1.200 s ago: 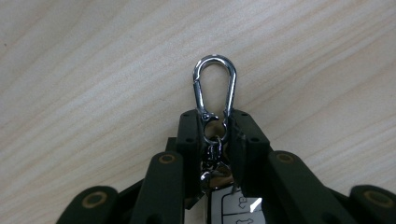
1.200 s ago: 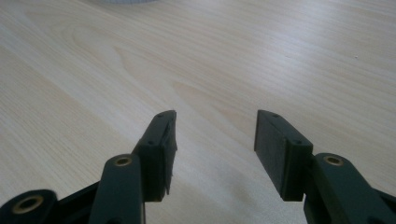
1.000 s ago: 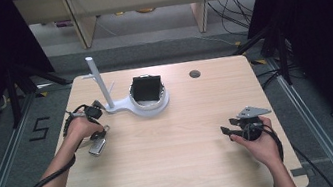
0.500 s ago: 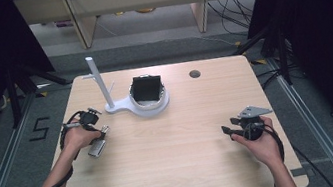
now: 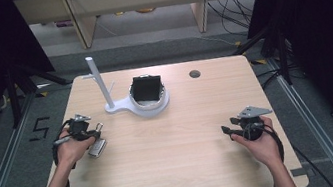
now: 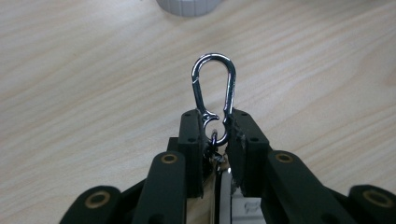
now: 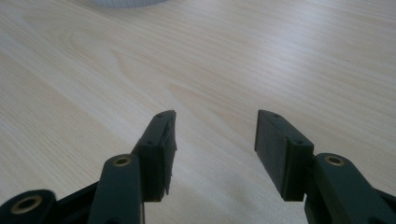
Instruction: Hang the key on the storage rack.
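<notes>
- Two handheld grippers sit over a pale wooden table (image 5: 179,157), with a white stand (image 5: 128,104) as the landmark at its far side.
- Left gripper (image 6: 215,128), near and left of the stand, is clamped on the lower end of a silver carabiner (image 6: 213,91); a small silver and white item (image 5: 97,147) hangs below it.
- Right gripper (image 7: 215,140), well apart from the stand at the near right, has its jaws spread with nothing between them.
- A black box (image 5: 146,89) sits in the stand's round base.

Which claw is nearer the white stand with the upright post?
Left. The left claw, shut on a silver metal carabiner, sits just in front-left of the white stand; the right claw rests open far across the table.
</notes>
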A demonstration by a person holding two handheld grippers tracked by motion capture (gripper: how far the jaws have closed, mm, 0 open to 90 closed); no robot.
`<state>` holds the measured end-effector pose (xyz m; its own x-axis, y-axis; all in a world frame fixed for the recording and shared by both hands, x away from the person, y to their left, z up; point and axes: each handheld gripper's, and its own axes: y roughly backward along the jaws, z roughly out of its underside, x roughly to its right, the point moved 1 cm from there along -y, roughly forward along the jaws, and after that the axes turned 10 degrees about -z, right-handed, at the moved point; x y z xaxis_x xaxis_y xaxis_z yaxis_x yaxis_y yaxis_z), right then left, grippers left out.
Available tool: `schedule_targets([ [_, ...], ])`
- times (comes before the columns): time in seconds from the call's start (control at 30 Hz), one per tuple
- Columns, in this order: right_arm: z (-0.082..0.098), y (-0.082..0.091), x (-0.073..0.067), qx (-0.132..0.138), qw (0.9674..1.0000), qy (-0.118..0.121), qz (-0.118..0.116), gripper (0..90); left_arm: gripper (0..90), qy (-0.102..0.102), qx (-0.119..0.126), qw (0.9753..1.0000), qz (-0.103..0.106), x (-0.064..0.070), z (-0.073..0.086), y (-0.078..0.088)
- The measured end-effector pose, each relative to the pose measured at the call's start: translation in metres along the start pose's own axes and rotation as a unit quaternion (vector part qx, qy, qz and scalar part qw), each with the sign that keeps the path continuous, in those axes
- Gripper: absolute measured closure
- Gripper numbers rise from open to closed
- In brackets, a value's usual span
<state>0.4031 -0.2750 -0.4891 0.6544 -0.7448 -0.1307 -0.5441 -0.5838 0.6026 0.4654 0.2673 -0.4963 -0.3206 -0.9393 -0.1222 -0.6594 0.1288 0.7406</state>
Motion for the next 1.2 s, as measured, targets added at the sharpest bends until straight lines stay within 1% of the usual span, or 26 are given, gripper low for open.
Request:
schedule_targets([
  [0.03, 0.000, 0.000, 0.000, 0.000, 1.0000, 0.000, 0.000, 49.2, 75.4, 0.000, 0.000, 1.0000, 0.000, 0.000, 0.000, 0.000],
  [0.1, 0.000, 0.000, 0.000, 0.000, 1.0000, 0.001, 0.000, 49.2, 75.4, 0.007, 0.020, 0.9998, -0.003, -0.001, 0.003, 0.004],
  [0.13, 0.000, 0.000, 0.000, -0.001, 1.0000, 0.002, 0.001, 49.2, 75.4, 0.009, 0.023, 0.9997, -0.003, -0.002, 0.003, 0.007],
  [0.17, 0.000, 0.000, -0.001, -0.003, 1.0000, -0.006, -0.006, 49.2, 75.4, 0.014, 0.033, 0.9993, -0.003, -0.003, 0.004, 0.010],
  [0.23, 0.000, -0.001, -0.001, 0.001, 1.0000, -0.006, -0.006, 49.2, 75.4, 0.026, 0.054, 0.9982, -0.007, -0.005, 0.006, 0.018],
  [0.27, 0.000, -0.001, -0.001, 0.001, 1.0000, -0.006, -0.006, 49.2, 75.4, 0.026, 0.054, 0.9982, -0.007, -0.005, 0.006, 0.018],
  [0.33, 0.000, 0.000, -0.001, 0.000, 1.0000, -0.005, -0.004, 49.2, 75.4, 0.033, 0.066, 0.9973, -0.007, -0.006, 0.007, 0.022],
  [0.37, 0.000, 0.001, -0.001, 0.001, 1.0000, 0.000, -0.002, 49.2, 75.4, 0.051, 0.085, 0.9950, -0.011, -0.004, 0.007, 0.025],
  [0.4, 0.000, 0.001, -0.001, 0.001, 1.0000, 0.000, -0.002, 49.2, 75.4, 0.051, 0.085, 0.9950, -0.011, -0.004, 0.007, 0.025],
  [0.43, 0.000, 0.001, 0.000, 0.002, 1.0000, 0.002, 0.002, 49.2, 75.4, 0.054, 0.097, 0.9937, -0.014, -0.004, 0.007, 0.031],
  [0.47, 0.000, 0.001, 0.000, 0.002, 1.0000, 0.002, 0.002, 49.2, 75.4, 0.054, 0.097, 0.9937, -0.014, -0.004, 0.007, 0.031],
  [0.5, 0.000, 0.001, 0.000, 0.002, 1.0000, 0.002, 0.002, 49.2, 75.4, 0.058, 0.104, 0.9927, -0.015, -0.003, 0.007, 0.033],
  [0.53, 0.000, 0.001, -0.001, 0.003, 1.0000, 0.001, 0.002, 49.2, 75.4, 0.064, 0.117, 0.9910, -0.018, -0.002, 0.006, 0.038],
  [0.57, 0.000, 0.001, -0.001, 0.004, 1.0000, 0.001, 0.002, 49.2, 75.4, 0.067, 0.122, 0.9901, -0.017, -0.002, 0.006, 0.040],
  [0.6, 0.000, 0.001, -0.001, 0.004, 1.0000, 0.001, 0.002, 49.2, 75.4, 0.067, 0.122, 0.9901, -0.017, -0.002, 0.006, 0.040],
  [0.7, 0.001, 0.000, -0.001, 0.006, 1.0000, 0.000, 0.002, 49.2, 75.4, 0.076, 0.140, 0.9871, -0.019, -0.003, 0.005, 0.047],
  [0.73, 0.002, 0.001, -0.005, 0.003, 0.9996, -0.027, -0.002, 49.2, 75.4, 0.078, 0.145, 0.9863, -0.020, -0.004, 0.005, 0.049],
  [0.77, 0.002, 0.000, -0.004, 0.008, 0.9998, -0.016, -0.003, 49.2, 75.4, 0.079, 0.148, 0.9856, -0.020, -0.004, 0.004, 0.050],
  [0.8, 0.002, 0.000, -0.004, 0.008, 0.9999, -0.015, 0.001, 49.2, 75.4, 0.082, 0.157, 0.9840, -0.015, -0.005, 0.004, 0.051],
  [0.87, 0.002, 0.000, -0.004, 0.007, 0.9998, -0.019, -0.002, 49.2, 75.4, 0.084, 0.162, 0.9832, -0.017, -0.005, 0.004, 0.053],
  [0.97, 0.002, -0.001, -0.004, 0.014, 0.9998, -0.012, -0.001, 49.2, 75.4, 0.088, 0.172, 0.9810, -0.021, -0.006, 0.004, 0.057],
  [1.0, 0.002, 0.000, -0.004, 0.011, 0.9999, -0.011, 0.002, 49.2, 75.4, 0.091, 0.177, 0.9798, -0.022, -0.006, 0.004, 0.058],
  [1.03, 0.002, -0.001, -0.004, 0.014, 0.9998, -0.012, 0.000, 49.2, 75.4, 0.093, 0.184, 0.9783, -0.022, -0.006, 0.003, 0.059],
  [1.07, 0.002, 0.000, -0.004, 0.011, 0.9999, -0.012, 0.000, 49.2, 75.4, 0.095, 0.188, 0.9772, -0.025, -0.006, 0.003, 0.062],
  [1.17, 0.002, 0.000, -0.003, 0.010, 0.9999, -0.010, 0.003, 49.2, 75.4, 0.093, 0.197, 0.9755, -0.028, -0.005, 0.001, 0.065],
  [1.2, 0.002, 0.000, -0.003, 0.008, 0.9999, -0.010, 0.003, 49.2, 75.4, 0.089, 0.198, 0.9756, -0.030, -0.005, 0.000, 0.066],
])
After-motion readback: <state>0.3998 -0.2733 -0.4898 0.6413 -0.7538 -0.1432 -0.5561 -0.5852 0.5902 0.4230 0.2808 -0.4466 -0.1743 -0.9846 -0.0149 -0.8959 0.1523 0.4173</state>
